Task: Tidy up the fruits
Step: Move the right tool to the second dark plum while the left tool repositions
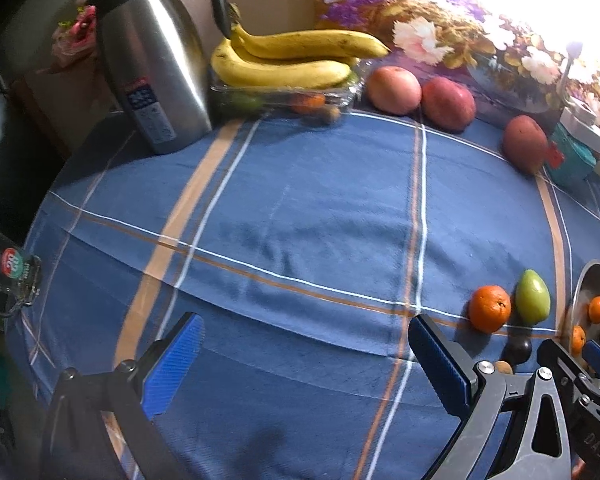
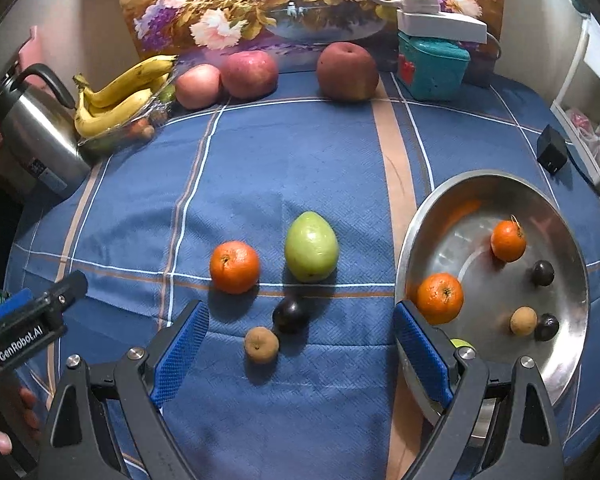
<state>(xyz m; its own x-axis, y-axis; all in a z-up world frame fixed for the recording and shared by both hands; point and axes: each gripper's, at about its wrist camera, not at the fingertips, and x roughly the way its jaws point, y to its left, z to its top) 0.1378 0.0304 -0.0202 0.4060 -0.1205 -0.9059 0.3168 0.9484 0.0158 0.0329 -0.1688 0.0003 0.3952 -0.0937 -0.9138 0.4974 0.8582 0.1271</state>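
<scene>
Lying between orange (image 2: 234, 267) and steel bowl (image 2: 420, 216): green fruit (image 2: 311, 246).

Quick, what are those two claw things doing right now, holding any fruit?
Left gripper: open, holding nothing, above bare tablecloth.
Right gripper: open, holding nothing, fingers either side of the small brown fruit.

Left gripper (image 1: 304, 364) and right gripper (image 2: 300, 344) agape, empty.

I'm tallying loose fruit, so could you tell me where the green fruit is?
In the right wrist view the green fruit sits mid-cloth, between the loose orange on its left and the steel bowl on its right.
</scene>
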